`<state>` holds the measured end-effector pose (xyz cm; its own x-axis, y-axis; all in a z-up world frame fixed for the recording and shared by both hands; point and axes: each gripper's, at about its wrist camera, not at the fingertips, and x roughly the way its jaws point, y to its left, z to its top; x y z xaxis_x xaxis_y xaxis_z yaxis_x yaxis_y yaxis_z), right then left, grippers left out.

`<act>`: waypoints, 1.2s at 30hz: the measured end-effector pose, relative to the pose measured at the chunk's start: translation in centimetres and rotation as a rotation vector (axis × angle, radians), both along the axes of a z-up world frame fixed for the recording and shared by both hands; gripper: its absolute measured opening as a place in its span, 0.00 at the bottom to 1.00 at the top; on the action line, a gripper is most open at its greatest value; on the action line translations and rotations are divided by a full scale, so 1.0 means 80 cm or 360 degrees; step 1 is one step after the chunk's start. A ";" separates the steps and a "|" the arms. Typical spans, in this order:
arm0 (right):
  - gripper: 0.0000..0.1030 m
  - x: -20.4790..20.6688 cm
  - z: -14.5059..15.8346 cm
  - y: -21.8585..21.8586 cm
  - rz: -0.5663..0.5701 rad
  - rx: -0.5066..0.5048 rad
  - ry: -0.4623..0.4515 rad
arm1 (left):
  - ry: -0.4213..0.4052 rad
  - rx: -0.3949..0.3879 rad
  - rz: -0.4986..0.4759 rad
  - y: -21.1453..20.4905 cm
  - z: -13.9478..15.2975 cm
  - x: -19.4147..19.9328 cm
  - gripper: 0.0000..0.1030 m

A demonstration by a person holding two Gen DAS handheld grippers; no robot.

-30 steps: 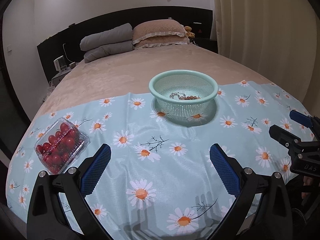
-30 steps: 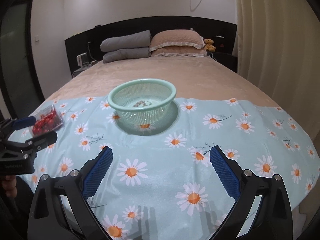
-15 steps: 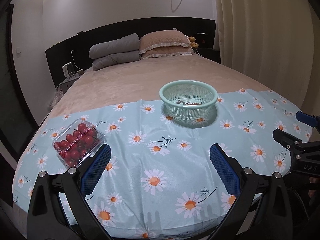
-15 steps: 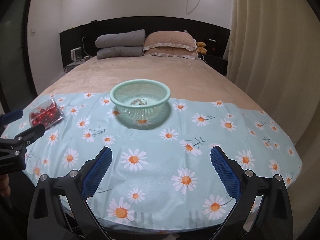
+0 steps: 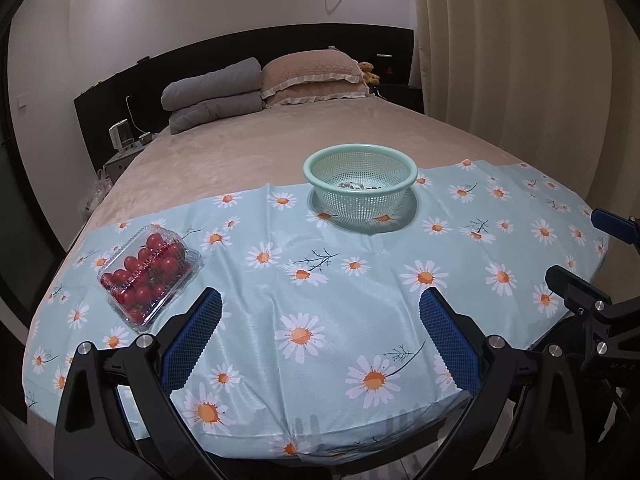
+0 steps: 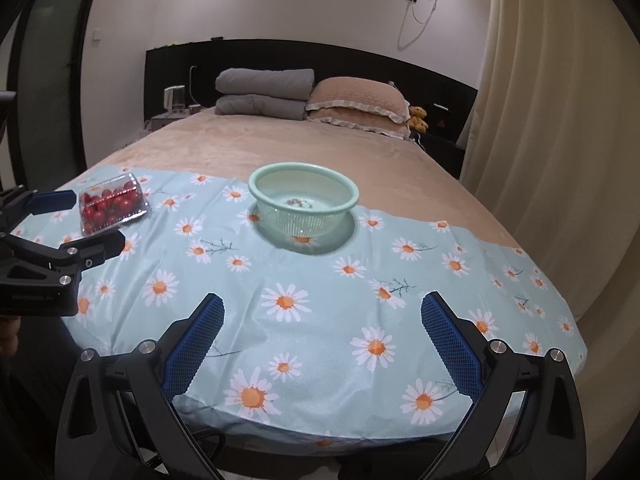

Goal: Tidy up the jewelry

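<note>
Jewelry (image 5: 358, 186) lies as a small cluster of beads on the floor of a mint-green mesh basket (image 5: 360, 162); from the right wrist view the same cluster (image 6: 297, 202) reads as a few pale and brownish pieces, too small to sort into kinds, possibly a bracelet or loose beads. Basket (image 6: 303, 184) sits upright on a light-blue daisy-print cloth (image 5: 328, 288), toward the cloth's far edge, where the print meets a tan bedspread (image 5: 256, 152). Clear plastic clamshell of cherry tomatoes (image 5: 146, 276) rests on the cloth well apart from the basket, on the left side, lid closed. Left gripper (image 5: 319, 338) hovers over the near edge of the cloth, blue-padded fingers spread wide, nothing between them. Right gripper (image 6: 321, 340) is likewise released, jaws wide apart above the near cloth edge, holding nothing. Each gripper shows in the other's camera: the right one at the right border of the left view (image 5: 576, 256), the left one at the left border of the right view (image 6: 72, 222), near the tomato box (image 6: 110, 204). Farther back: grey folded bedding (image 5: 214, 94), tan frilled pillows (image 5: 314, 78), a small teddy bear (image 5: 369, 72), black headboard (image 5: 280, 46), beige curtain (image 5: 520, 60).
</note>
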<state>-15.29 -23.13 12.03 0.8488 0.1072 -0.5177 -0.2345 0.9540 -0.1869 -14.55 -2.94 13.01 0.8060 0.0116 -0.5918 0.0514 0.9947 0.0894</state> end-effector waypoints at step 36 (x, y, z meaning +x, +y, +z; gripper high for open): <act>0.92 -0.009 -0.019 -0.022 -0.0125 0.0048 0.0073 | 0.0002 -0.0047 0.0095 0.014 0.001 -0.009 0.94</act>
